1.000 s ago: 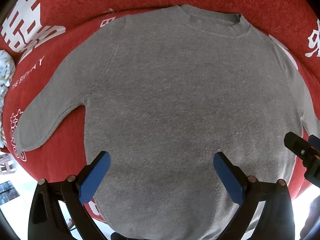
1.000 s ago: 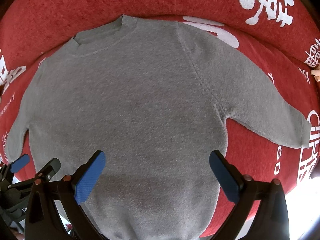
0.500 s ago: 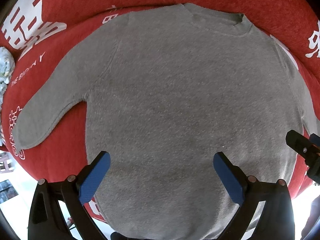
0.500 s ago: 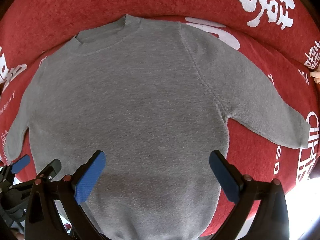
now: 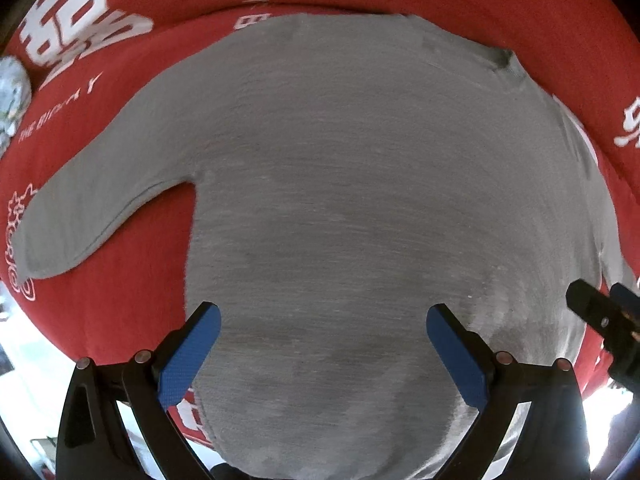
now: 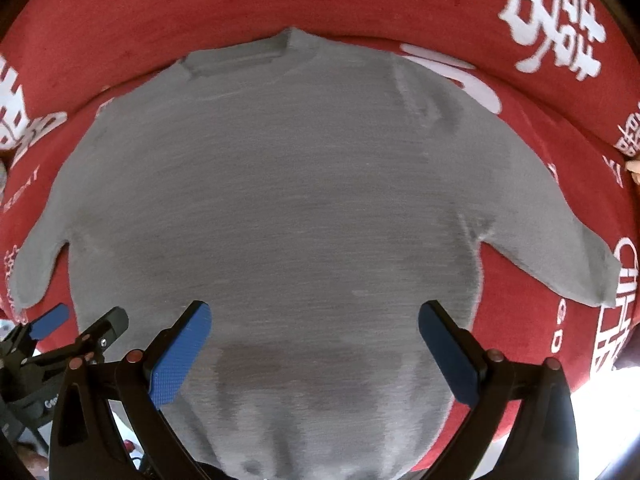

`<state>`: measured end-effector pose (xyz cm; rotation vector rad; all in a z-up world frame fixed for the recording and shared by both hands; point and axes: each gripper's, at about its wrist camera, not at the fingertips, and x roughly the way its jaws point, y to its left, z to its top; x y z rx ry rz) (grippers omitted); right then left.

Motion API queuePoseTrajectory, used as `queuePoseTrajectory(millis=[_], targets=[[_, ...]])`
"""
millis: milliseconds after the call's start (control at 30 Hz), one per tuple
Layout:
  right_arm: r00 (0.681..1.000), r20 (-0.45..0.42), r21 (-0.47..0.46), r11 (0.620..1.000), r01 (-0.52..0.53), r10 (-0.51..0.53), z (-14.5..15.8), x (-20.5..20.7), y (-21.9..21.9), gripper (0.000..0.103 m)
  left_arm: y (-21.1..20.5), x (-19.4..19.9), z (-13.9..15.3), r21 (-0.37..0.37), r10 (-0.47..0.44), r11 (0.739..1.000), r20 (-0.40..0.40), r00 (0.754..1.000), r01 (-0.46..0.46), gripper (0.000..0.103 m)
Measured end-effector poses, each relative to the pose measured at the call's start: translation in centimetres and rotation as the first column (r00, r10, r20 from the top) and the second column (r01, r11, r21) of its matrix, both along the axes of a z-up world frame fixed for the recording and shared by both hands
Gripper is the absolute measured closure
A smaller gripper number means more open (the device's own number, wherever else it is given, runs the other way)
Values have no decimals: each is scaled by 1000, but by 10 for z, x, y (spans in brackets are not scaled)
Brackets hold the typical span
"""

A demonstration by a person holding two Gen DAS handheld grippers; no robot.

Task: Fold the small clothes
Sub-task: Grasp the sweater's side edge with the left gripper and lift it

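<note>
A grey long-sleeved sweater (image 5: 360, 200) (image 6: 280, 200) lies flat and face up on a red cloth, collar at the far side, both sleeves spread outward. My left gripper (image 5: 323, 344) hovers open over the sweater's lower body, left of centre, nothing between its blue pads. My right gripper (image 6: 315, 340) hovers open over the lower body too, further right. Each gripper shows at the edge of the other's view: the right one (image 5: 604, 320), the left one (image 6: 76, 332). The hem is partly hidden behind the gripper bodies.
The red cloth (image 5: 120, 280) (image 6: 560, 340) with white lettering covers a rounded surface that drops off at the near edge. A pale crumpled item (image 5: 12, 92) lies at the far left. A fingertip (image 6: 633, 168) shows at the right edge.
Both grippers have moved nearer to the sweater, which fills more of each view. The left view has shifted right, the collar now sits further right. Both stay open.
</note>
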<state>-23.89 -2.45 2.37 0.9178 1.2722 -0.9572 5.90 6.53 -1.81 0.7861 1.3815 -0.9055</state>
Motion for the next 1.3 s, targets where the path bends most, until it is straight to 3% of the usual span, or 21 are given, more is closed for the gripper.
queuePoseTrajectory(millis=[200, 367, 500, 633, 800, 867, 933, 1033, 1133, 1167, 1200, 1233, 1300], targets=[[997, 15, 14, 997, -75, 75, -6, 37, 19, 0, 36, 67, -7, -42, 121, 992, -34, 992, -122, 0], [989, 24, 44, 988, -149, 148, -12, 74, 43, 0, 86, 146, -19, -68, 290, 954, -52, 956, -293, 0], [978, 30, 55, 976, -210, 208, -13, 102, 61, 0, 129, 219, -34, -105, 436, 890, -98, 895, -445, 0], [968, 32, 74, 965, -250, 248, -18, 121, 73, 0, 160, 281, -51, -147, 516, 829, -172, 839, -540, 0], [952, 30, 91, 947, -307, 306, -24, 141, 85, 0, 190, 343, -54, -223, 547, 772, -241, 801, -595, 0], [947, 31, 103, 941, -321, 320, -25, 147, 90, 0, 202, 334, -51, -246, 563, 746, -263, 783, -619, 0], [942, 33, 105, 936, -336, 334, -25, 153, 95, 0, 211, 356, -43, -281, 580, 701, -310, 753, -655, 0], [937, 34, 107, 931, -349, 347, -26, 159, 100, 0, 206, 331, -34, -295, 624, 662, -293, 725, -689, 1], [937, 38, 126, 929, -348, 346, -29, 160, 104, 0, 220, 329, -32, -273, 671, 642, -253, 697, -716, 28], [939, 40, 132, 929, -345, 343, -30, 160, 105, 0, 219, 324, -33, -272, 673, 645, -241, 699, -714, 52], [939, 42, 136, 930, -343, 340, -31, 159, 104, 0, 222, 313, -33, -267, 664, 654, -244, 706, -707, 86], [941, 45, 140, 931, -338, 335, -32, 158, 104, 0, 234, 316, -35, -255, 650, 662, -272, 709, -705, 95], [942, 48, 142, 932, -334, 331, -32, 157, 104, 0, 246, 318, -37, -263, 647, 655, -288, 706, -708, 95]])
